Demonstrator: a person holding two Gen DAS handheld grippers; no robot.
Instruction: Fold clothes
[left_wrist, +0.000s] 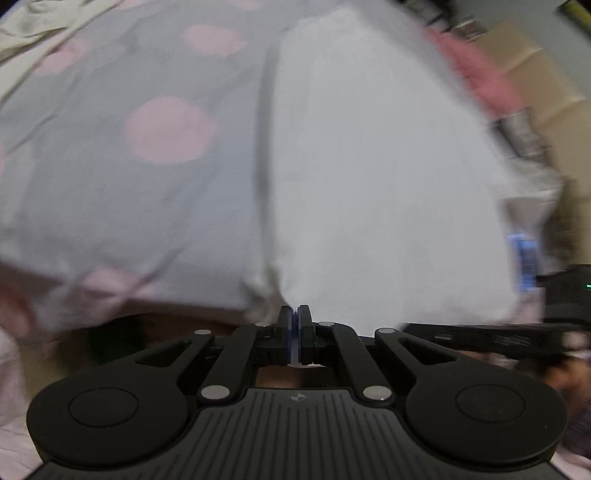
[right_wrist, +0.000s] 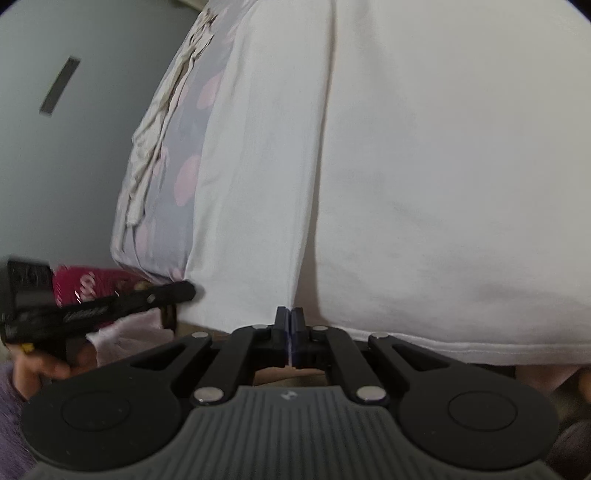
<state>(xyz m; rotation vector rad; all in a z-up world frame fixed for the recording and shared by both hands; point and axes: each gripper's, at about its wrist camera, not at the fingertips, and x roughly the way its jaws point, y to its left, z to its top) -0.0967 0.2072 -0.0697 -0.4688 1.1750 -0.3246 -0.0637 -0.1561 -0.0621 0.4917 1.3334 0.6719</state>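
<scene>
A white garment (left_wrist: 388, 177) lies spread over a grey bedsheet with pink dots (left_wrist: 122, 147). My left gripper (left_wrist: 294, 314) is shut on the garment's near edge at a corner fold. In the right wrist view the same white garment (right_wrist: 424, 166) fills most of the frame, its hem running along the bottom right. My right gripper (right_wrist: 289, 314) is shut on the garment's near edge where a crease runs upward. The left gripper (right_wrist: 184, 290) shows at the left of that view, pinching the cloth's corner, with a hand (right_wrist: 44, 365) holding it.
A crumpled beige cloth (right_wrist: 162, 122) lies along the bed's far side by a grey wall (right_wrist: 74, 147). A pink-red item (right_wrist: 88, 284) sits at the lower left. In the left wrist view, pink fabric (left_wrist: 480, 77) and beige boxes (left_wrist: 535, 74) stand at the right.
</scene>
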